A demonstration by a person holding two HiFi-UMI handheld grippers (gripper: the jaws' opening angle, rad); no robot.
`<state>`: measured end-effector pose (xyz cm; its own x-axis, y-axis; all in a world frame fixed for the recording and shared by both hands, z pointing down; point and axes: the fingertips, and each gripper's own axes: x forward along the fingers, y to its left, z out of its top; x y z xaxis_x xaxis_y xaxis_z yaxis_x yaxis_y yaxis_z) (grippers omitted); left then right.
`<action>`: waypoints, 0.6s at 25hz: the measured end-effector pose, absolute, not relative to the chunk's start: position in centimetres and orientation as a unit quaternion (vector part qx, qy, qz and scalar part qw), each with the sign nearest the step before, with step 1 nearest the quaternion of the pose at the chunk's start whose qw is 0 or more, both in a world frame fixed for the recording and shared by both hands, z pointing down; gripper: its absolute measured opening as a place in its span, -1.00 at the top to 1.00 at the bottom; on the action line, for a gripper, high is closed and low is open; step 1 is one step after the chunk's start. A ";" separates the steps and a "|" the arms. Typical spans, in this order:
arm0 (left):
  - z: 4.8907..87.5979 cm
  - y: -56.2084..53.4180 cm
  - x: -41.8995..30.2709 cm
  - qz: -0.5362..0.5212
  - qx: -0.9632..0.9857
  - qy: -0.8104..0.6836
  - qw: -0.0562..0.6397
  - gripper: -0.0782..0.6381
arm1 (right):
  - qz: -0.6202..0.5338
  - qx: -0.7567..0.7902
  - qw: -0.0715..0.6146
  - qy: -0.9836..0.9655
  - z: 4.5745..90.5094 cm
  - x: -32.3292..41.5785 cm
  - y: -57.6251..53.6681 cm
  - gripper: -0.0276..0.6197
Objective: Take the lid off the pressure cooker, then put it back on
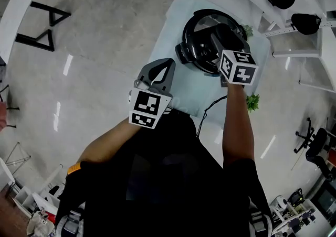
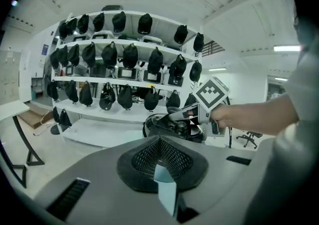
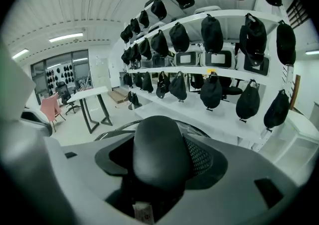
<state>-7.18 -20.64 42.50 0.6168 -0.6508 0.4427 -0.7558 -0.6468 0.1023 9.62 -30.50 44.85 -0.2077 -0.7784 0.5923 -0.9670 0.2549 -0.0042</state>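
The cooker [image 1: 195, 47] stands on the pale blue bench [image 1: 189, 89], towards its far end. The lid [image 1: 207, 21] is over the pot; I cannot tell whether it is seated or raised a little.

The right gripper [image 1: 214, 39] reaches over the top of the cooker. Its own view shows its jaws pinching the lid's rounded black handle [image 3: 159, 154], which fills the space between them. Part of the lid's rim shows just beyond the handle.

The left gripper [image 1: 165, 67] is held over the near part of the bench, well apart from the cooker and touching nothing. Its jaws are pressed together at the tips with nothing between them. They point towards the cooker, and its view shows the right gripper on the lid.

A dark cable [image 1: 210, 110] runs off the near edge of the bench. Behind the cooker stand white shelves [image 2: 124, 45] hung with rows of dark caps [image 2: 130, 56].
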 end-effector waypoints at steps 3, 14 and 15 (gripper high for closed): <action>42.4 -20.6 -7.1 0.184 0.893 -0.386 0.138 0.76 | 0.190 0.587 0.245 -0.748 45.0 9.7 -30.5 0.00; 41.3 -20.3 -6.5 0.166 0.905 -0.368 0.131 0.76 | 0.205 0.571 0.235 -0.760 44.8 9.5 -30.1 -0.04; 41.1 -20.3 -6.5 0.164 0.906 -0.368 0.129 0.76 | 0.206 0.574 0.233 -0.757 44.6 9.5 -29.9 -0.04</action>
